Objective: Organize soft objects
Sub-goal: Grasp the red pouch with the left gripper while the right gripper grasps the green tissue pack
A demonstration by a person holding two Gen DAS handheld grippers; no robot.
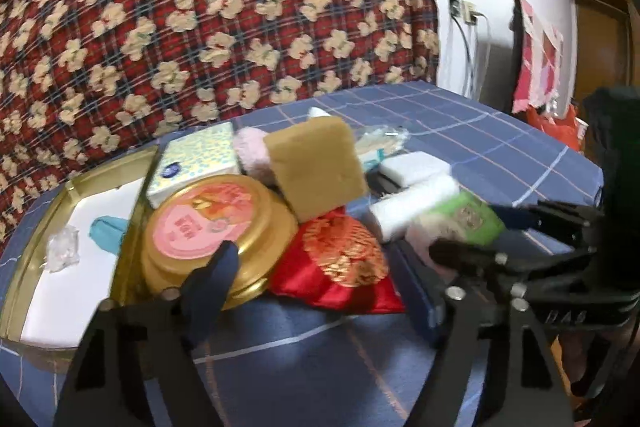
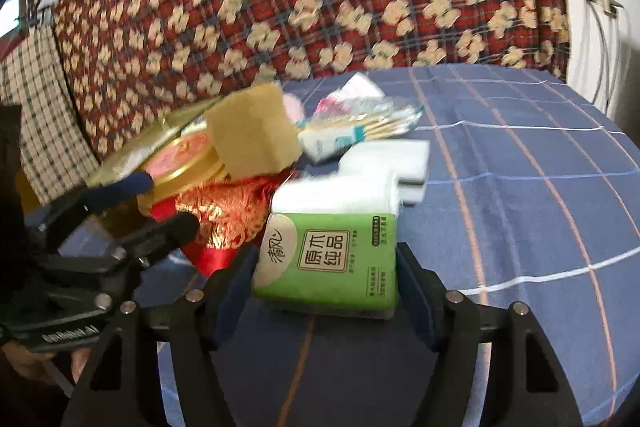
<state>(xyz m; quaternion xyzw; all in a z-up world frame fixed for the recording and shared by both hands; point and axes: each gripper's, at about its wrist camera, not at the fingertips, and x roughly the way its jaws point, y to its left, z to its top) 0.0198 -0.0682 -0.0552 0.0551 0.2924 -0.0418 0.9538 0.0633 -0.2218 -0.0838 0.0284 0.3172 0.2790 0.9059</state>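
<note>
Here | green tissue pack (image 2: 326, 263) (white underside) | right hand-held gripper (image 2: 326, 279) clamping

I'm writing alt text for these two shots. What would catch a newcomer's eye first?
The red quilt with cream flowers fills the background behind the blue checked table. Next comes the cluttered pile mid-table: a gold tin, a tan sponge leaning over it, and a red embroidered pouch in front. In the right wrist view, the green tissue pack sits between the right gripper fingers.
</note>
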